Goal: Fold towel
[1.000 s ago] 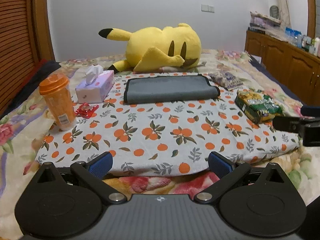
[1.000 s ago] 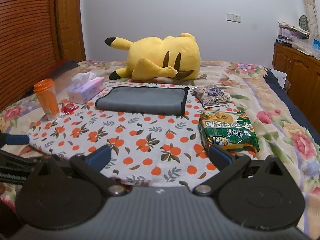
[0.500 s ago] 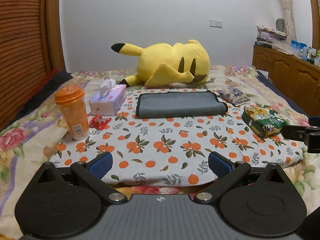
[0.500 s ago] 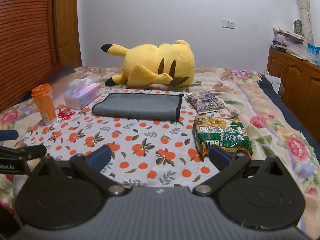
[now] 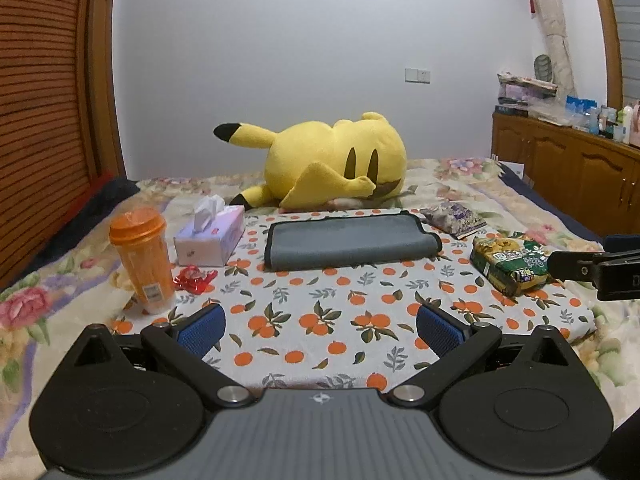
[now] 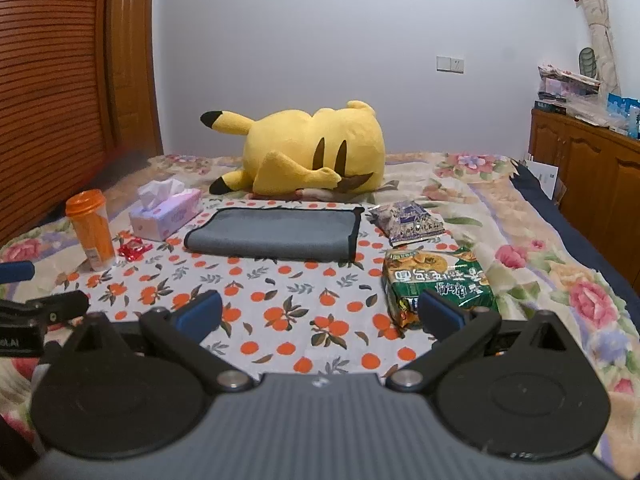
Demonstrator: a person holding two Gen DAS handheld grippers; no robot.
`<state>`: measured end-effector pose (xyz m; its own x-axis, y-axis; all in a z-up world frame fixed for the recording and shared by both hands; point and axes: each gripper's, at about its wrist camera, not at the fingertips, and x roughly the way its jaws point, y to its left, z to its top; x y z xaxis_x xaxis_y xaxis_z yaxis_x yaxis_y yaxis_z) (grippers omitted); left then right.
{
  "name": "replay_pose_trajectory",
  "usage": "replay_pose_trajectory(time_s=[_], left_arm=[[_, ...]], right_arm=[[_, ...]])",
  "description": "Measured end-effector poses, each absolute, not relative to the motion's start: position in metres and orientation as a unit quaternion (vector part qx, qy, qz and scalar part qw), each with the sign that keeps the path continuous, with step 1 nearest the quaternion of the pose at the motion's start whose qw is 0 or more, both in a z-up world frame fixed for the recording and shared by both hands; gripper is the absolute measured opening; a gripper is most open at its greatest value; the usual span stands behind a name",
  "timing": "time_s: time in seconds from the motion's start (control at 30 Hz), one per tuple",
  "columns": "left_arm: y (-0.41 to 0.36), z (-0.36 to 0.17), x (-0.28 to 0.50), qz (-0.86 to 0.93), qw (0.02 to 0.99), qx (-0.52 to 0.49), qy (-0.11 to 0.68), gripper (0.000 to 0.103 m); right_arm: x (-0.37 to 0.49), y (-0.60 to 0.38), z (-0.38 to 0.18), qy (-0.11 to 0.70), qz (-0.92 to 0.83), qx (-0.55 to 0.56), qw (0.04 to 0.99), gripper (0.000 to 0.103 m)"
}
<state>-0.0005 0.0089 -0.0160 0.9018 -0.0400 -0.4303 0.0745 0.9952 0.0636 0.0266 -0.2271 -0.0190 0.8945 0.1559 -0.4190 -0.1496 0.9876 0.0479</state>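
A grey towel [image 5: 348, 242] with a dark hem lies folded into a long flat rectangle at the far side of an orange-print cloth [image 5: 320, 320] on the bed; it also shows in the right wrist view [image 6: 276, 234]. My left gripper [image 5: 318, 326] is open and empty, low over the cloth's near edge, well short of the towel. My right gripper [image 6: 320, 312] is open and empty, also near the front edge, to the right. Each gripper shows at the edge of the other's view.
A yellow plush toy [image 5: 336, 164] lies behind the towel. An orange cup [image 5: 142, 258], a tissue box [image 5: 210, 236] and a red wrapper [image 5: 194, 278] stand left. A green snack bag [image 6: 436, 280] and a purple packet [image 6: 408, 220] lie right. A wooden cabinet [image 5: 572, 172] is far right.
Both grippers have pulled back and tilted up, so the towel and objects sit lower and farther in view. The towel has not moved. Both grippers stay open.
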Motion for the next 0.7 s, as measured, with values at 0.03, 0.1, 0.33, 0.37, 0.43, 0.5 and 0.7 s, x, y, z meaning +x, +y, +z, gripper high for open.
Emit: replay_pose_trajectory(time_s=[0.03, 0.1, 0.33, 0.37, 0.43, 0.5, 0.7], left_arm=[[0.009, -0.016, -0.001, -0.029, 0.975, 0.040, 0.218, 0.103], [0.009, -0.015, -0.002, -0.029, 0.976, 0.041, 0.214, 0.103], [0.010, -0.012, -0.005, -0.025, 0.978, 0.041, 0.201, 0.103], [0.010, -0.012, -0.005, -0.026, 0.979, 0.041, 0.198, 0.103], [0.010, -0.010, -0.007, -0.025, 0.980, 0.042, 0.192, 0.103], [0.010, -0.009, -0.009, -0.025, 0.981, 0.044, 0.187, 0.103], [0.010, -0.007, -0.011, -0.026, 0.983, 0.045, 0.176, 0.103]], right_arm=[[0.026, -0.227, -0.019, 0.214, 0.078, 0.008, 0.974, 0.103], [0.025, -0.227, -0.018, 0.210, 0.078, 0.008, 0.975, 0.103], [0.021, -0.226, -0.015, 0.193, 0.079, 0.005, 0.978, 0.103], [0.020, -0.226, -0.015, 0.189, 0.079, 0.005, 0.979, 0.103], [0.019, -0.226, -0.014, 0.184, 0.079, 0.005, 0.980, 0.103], [0.018, -0.227, -0.013, 0.180, 0.077, 0.006, 0.981, 0.103], [0.015, -0.229, -0.011, 0.167, 0.074, 0.010, 0.983, 0.103]])
